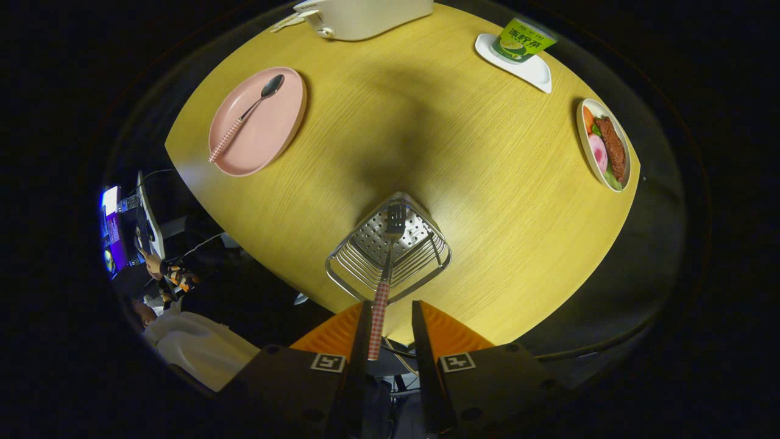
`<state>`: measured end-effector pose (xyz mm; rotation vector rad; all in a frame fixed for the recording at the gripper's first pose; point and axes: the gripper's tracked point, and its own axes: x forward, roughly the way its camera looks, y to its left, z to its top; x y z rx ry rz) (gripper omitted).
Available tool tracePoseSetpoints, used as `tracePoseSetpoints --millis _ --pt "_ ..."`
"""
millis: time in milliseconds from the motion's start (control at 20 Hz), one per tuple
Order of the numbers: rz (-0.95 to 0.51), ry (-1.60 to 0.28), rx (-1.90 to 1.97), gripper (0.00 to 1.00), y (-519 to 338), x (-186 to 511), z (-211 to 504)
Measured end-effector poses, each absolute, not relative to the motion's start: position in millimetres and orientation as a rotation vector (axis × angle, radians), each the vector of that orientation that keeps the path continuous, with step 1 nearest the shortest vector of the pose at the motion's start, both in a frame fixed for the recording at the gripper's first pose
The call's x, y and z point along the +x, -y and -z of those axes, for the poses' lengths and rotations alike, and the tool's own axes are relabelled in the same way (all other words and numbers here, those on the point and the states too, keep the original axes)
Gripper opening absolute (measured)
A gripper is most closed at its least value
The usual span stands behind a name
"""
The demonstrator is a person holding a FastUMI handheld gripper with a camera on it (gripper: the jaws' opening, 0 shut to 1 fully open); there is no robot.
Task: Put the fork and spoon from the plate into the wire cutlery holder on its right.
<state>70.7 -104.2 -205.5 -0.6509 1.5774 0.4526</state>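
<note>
Hanging tines-down inside the wire cutlery holder (389, 251), the checked-handled fork (384, 286) leaned on one finger of the part-open claw (390, 326), apparently released; the matching spoon (247, 116) waited on the pink plate (277, 143).

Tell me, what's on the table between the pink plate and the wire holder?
Nothing: between the plate and the holder lies bare table, seen in the gripper view.

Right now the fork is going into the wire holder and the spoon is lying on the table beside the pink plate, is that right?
Not quite: in the gripper view the spoon lies on the pink plate, not beside it. The fork does hang tines-down in the wire holder.
</note>
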Motion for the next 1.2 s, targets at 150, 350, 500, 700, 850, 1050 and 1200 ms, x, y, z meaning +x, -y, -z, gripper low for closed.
tracePoseSetpoints --millis 150,350,500,700,850,1050,1200 --pt "-0.477 -1.504 -0.577 0.77 84.7 69.2 192.6" --pt "-0.49 -1.385 -0.471 1.0 58.0 66.1 173.0" --pt "-0.51 -1.257 -0.404 0.98 32.8 63.2 150.9" --pt "-0.499 -1.085 -0.352 1.0 5.1 63.6 120.9" --pt "-0.5 -1.027 -0.295 1.0 -18.2 49.9 112.4" --pt "-0.509 -0.991 -0.266 1.0 -49.4 35.2 117.8" --pt "-0.507 -0.964 -0.265 1.0 -80.4 34.6 139.0"
